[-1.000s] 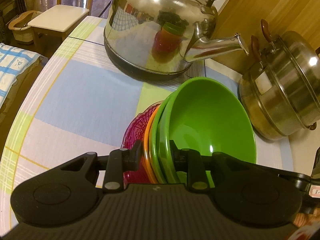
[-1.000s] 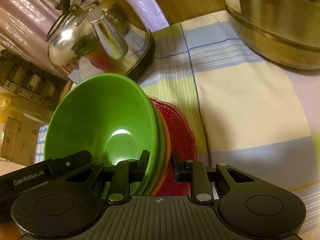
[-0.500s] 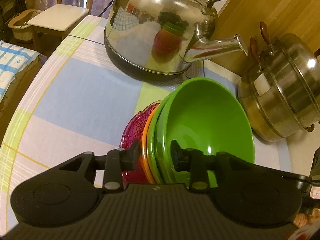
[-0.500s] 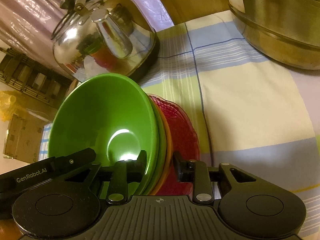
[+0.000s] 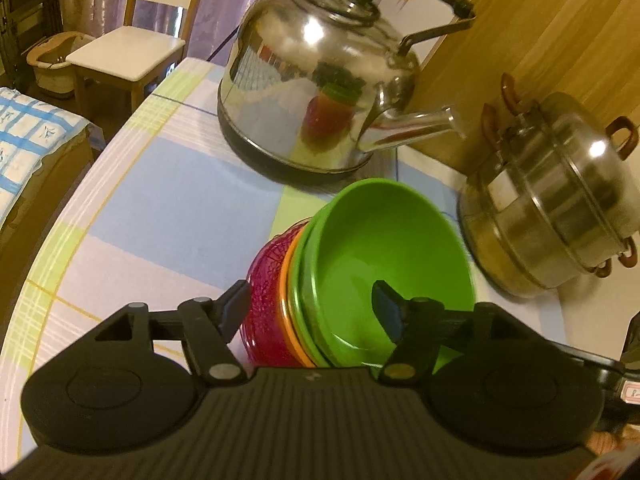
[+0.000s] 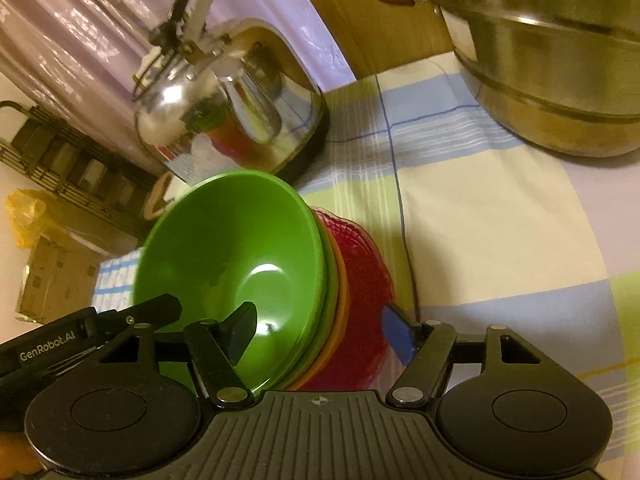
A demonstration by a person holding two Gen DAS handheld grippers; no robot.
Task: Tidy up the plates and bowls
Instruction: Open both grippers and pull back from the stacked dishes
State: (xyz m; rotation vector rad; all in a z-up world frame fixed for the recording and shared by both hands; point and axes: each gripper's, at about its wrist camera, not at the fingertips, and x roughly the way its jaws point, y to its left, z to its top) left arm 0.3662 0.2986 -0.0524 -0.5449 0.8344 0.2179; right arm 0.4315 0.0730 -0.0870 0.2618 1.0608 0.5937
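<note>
A stack of dishes stands on the checked tablecloth: a green bowl (image 5: 384,264) on top, an orange plate (image 5: 286,312) under it and a dark red patterned plate (image 5: 262,300) at the bottom. My left gripper (image 5: 312,308) is open, its fingers straddling the stack's near rim. My right gripper (image 6: 320,330) is open too, one finger inside the green bowl (image 6: 240,252), the other beside the red plate (image 6: 360,280). The other gripper's black body shows at each view's edge.
A shiny steel kettle (image 5: 320,92) stands behind the stack, also in the right wrist view (image 6: 224,108). A steel steamer pot (image 5: 560,200) stands by the wooden wall. The tablecloth's (image 5: 160,216) left edge drops off toward a chair (image 5: 124,52) and a bed.
Both grippers were shut on the stack's rim and have opened. Both have drawn back and up a little; the stack sits lower in view.
</note>
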